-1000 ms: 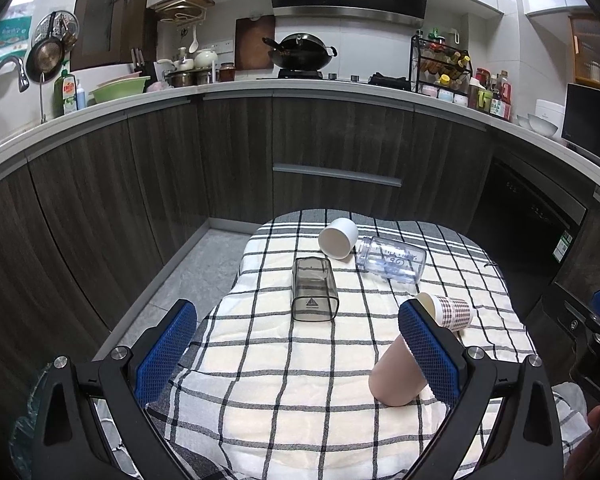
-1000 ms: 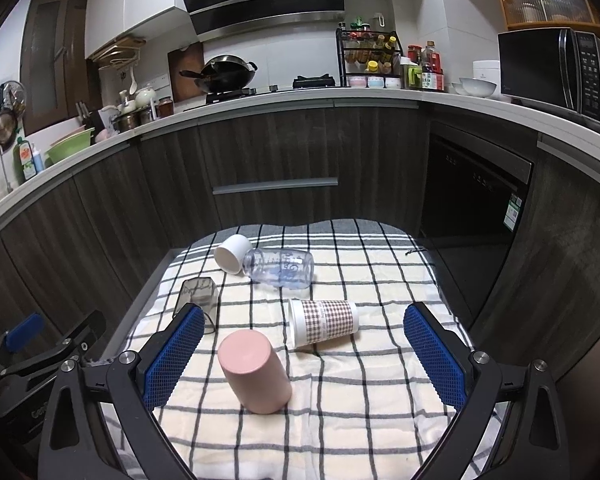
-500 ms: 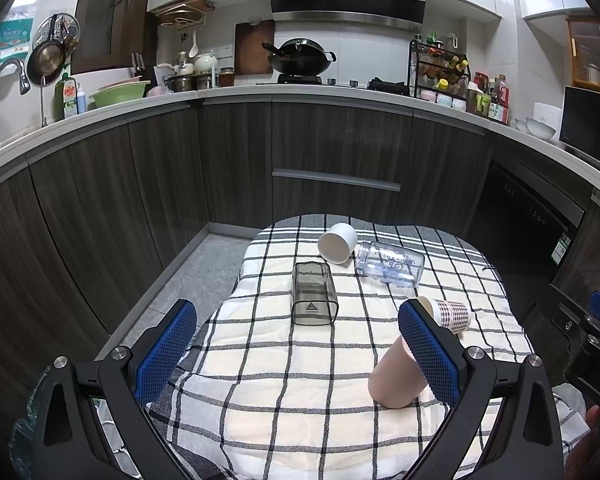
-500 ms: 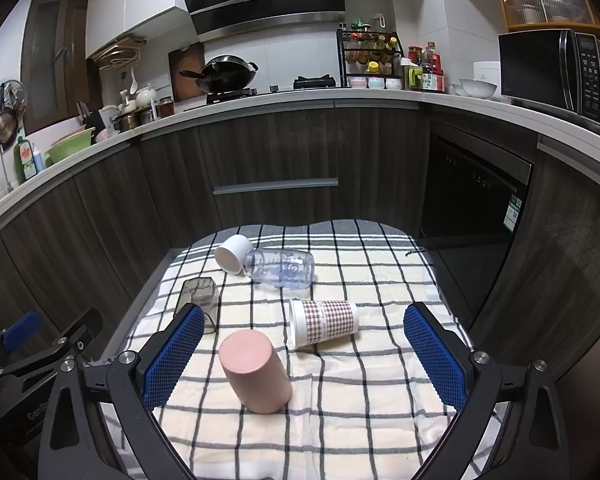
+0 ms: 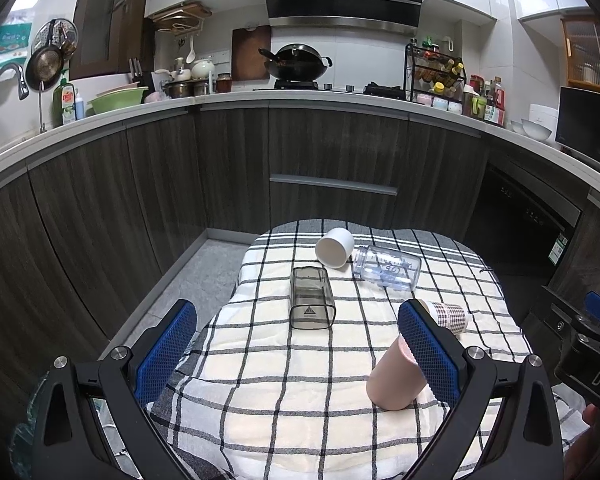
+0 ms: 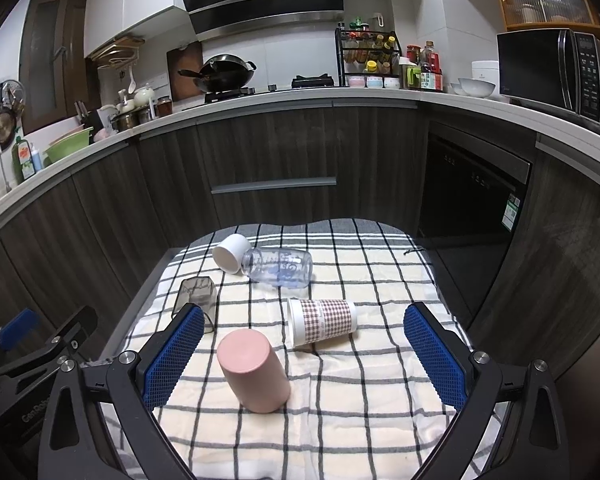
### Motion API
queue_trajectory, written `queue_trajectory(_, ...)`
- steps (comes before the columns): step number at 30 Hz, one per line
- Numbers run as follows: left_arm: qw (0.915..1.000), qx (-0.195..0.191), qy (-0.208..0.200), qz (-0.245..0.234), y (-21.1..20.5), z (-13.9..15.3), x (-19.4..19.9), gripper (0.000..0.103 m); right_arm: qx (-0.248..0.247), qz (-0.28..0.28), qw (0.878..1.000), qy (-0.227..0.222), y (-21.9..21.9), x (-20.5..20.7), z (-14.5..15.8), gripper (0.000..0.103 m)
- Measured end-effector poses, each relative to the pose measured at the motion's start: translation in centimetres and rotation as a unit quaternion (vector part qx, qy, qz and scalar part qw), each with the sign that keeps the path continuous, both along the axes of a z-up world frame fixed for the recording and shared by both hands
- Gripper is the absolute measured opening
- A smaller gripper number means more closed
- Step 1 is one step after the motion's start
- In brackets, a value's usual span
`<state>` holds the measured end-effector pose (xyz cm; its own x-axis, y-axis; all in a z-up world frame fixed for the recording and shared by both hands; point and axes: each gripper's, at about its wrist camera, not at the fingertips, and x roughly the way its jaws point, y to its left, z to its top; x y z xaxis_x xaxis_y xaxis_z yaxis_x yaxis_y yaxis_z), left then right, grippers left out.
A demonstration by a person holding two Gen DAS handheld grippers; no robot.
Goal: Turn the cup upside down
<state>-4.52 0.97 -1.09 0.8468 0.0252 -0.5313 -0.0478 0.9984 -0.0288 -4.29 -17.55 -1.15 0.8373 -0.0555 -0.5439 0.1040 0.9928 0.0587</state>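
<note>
- Hovering above the checked cloth (image 6: 340, 420), both tools are empty: the right hand-held gripper (image 6: 304, 354) has its jaws spread wide, and the left hand-held gripper (image 5: 296, 350) is just as wide open.
- Which cup the task means cannot be told; several lie tipped on the cloth.
- Nearest is the pink cup (image 6: 256, 376), lying tilted between the right jaws, with what looks like its closed base turned toward the camera.
- Just behind it lies the checked paper cup (image 6: 324, 322) on its side, mouth toward the left.
- It is probably light and easily crushed, so a gentle squeeze across mid-wall seems wise; the pink one looks stiffer and smooth, perhaps slippery.
- Farther back are a smoky square tumbler (image 5: 311, 298), a white cup (image 5: 335, 248) and a clear bottle (image 5: 388, 274).
- From the left view, the right blue pad covers part of the pink cup and paper cup; the pink cup's mouth is not visible.
</note>
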Motion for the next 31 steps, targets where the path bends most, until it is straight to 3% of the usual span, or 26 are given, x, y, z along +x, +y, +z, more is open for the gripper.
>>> queue_trajectory(24, 0.9993, -0.030, 0.021, 0.001, 0.44, -0.55, 0.44, 0.103, 0.005, -0.006, 1.000, 0.006, 0.02, 0.26, -0.13, 0.100)
queue_trajectory(31, 0.9996, -0.018, 0.022, 0.004, 0.11, -0.81, 0.52, 0.103, 0.004, -0.011, 1.000, 0.013, -0.03, 0.64, -0.42, 0.100)
